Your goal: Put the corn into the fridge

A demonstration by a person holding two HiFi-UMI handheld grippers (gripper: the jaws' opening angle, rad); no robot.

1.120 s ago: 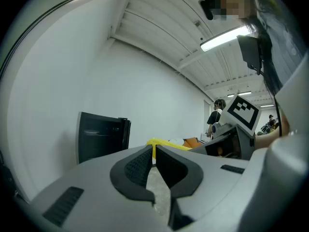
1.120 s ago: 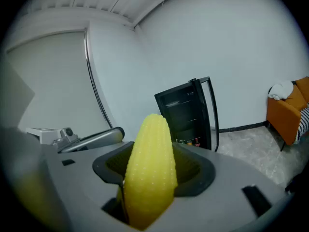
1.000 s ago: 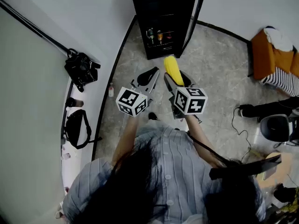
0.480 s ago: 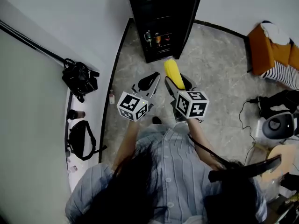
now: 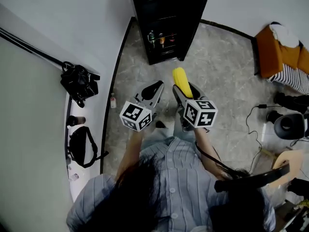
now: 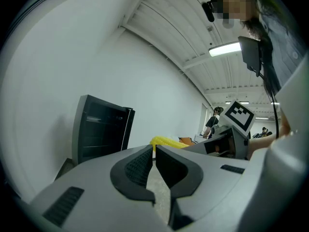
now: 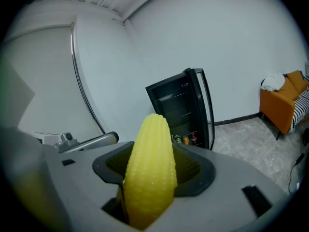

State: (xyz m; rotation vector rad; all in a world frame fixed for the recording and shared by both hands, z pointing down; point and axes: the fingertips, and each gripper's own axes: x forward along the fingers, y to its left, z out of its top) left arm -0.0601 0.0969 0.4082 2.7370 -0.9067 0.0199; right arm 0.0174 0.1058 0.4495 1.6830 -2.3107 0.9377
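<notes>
A yellow corn cob (image 5: 181,80) (image 7: 151,168) sticks out forward from my right gripper (image 5: 185,90), which is shut on it. The corn's tip (image 6: 165,141) also shows in the left gripper view. My left gripper (image 5: 151,89) (image 6: 154,159) is held beside the right one, shut with nothing between its jaws. A black fridge (image 5: 166,18) (image 7: 181,108) (image 6: 101,129) stands ahead against the white wall with its door open, and several bottles (image 5: 160,37) sit on its lowest shelf. Both grippers are well short of the fridge, above the grey stone floor.
An orange sofa (image 5: 280,57) with a striped cushion is at the right. Black bags (image 5: 78,82) lie on a white ledge at the left. Cables, a grey stool (image 5: 289,125) and shoes are at the right. A small bottle (image 5: 112,100) stands by the wall base.
The view has shifted a little; both grippers sit slightly lower in the head view and the fridge slightly farther up. The corn stays gripped in the right gripper.
</notes>
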